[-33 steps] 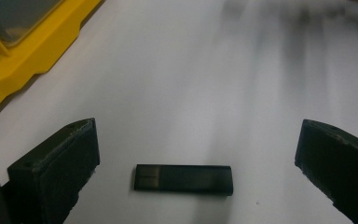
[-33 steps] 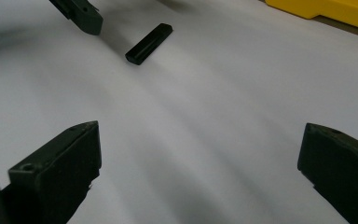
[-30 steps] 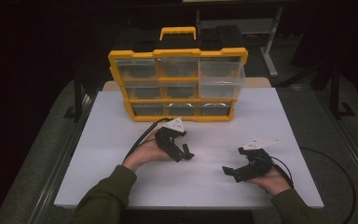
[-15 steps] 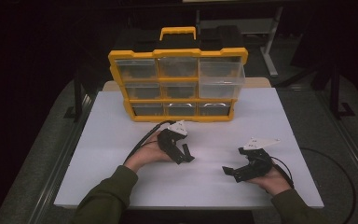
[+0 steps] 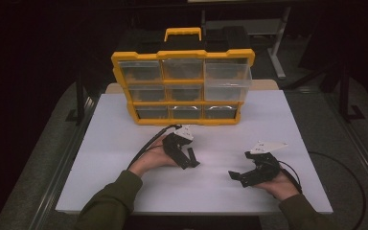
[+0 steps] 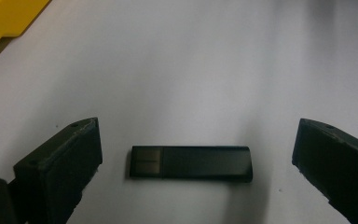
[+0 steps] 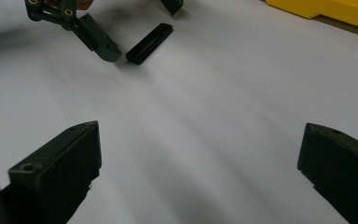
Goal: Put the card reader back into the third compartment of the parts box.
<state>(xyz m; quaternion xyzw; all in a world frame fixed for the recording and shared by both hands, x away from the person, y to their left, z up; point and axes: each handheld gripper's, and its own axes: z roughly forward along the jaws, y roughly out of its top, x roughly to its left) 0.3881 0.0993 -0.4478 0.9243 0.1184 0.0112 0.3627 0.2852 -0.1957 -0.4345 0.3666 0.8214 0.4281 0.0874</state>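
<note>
The left gripper (image 5: 188, 159) hangs low over the white table (image 5: 124, 139) with its jaws spread wide. A small black stick (image 6: 191, 162), shaped like a USB drive, lies flat on the table between them, touching neither; in the left gripper view it runs crosswise from one jaw toward the other. No brand, label or writing can be read on the stick.

The right gripper (image 5: 237, 176) is well apart from it, also low over the table, its jaws spread wide with nothing between them. In the right gripper view the stick (image 7: 149, 43) lies ahead and to the left, just beside a jaw of the left gripper (image 7: 140, 28).

Beyond the left gripper stands a yellow organizer box (image 5: 182, 54) with clear drawers; no writing is legible there either.
</note>
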